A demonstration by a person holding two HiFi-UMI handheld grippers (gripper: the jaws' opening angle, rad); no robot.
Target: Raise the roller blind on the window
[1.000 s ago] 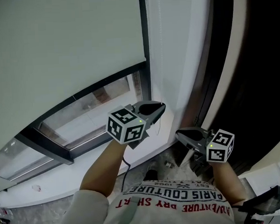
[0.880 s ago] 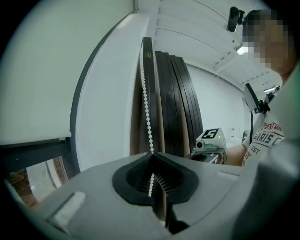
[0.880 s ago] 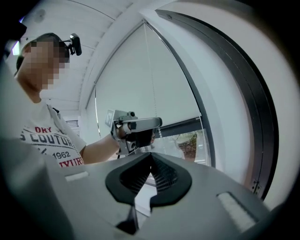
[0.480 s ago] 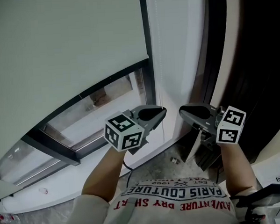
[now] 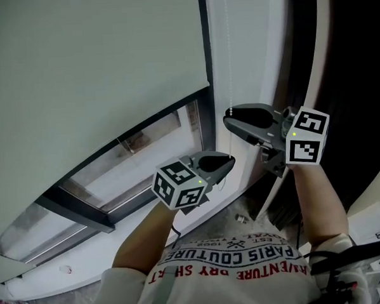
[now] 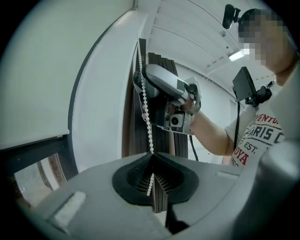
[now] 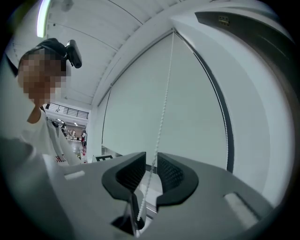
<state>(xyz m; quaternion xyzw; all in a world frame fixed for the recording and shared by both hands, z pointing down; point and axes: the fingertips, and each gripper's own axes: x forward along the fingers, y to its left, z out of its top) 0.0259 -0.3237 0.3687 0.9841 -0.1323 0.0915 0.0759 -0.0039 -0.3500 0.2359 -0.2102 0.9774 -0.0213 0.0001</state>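
bead chain (image 6: 146,108) clamped in left gripper (image 6: 151,173) jaws, anchored | right gripper (image 7: 149,176) jaws just opened around it for regrip

Clearance: white wall strip (image 5: 254,49), 12 o'clock, open but for bead chain (image 5: 226,51). Obstacles: roller blind (image 5: 91,77), 10 o'clock; dark panel (image 5: 358,95), 2 o'clock.

roller blind (image 5: 90,71): top cut off by upper edge
bead chain (image 6: 146,108): lower run hidden behind left gripper (image 6: 151,159)
window pane (image 5: 135,144): view beyond blurred, unreadable
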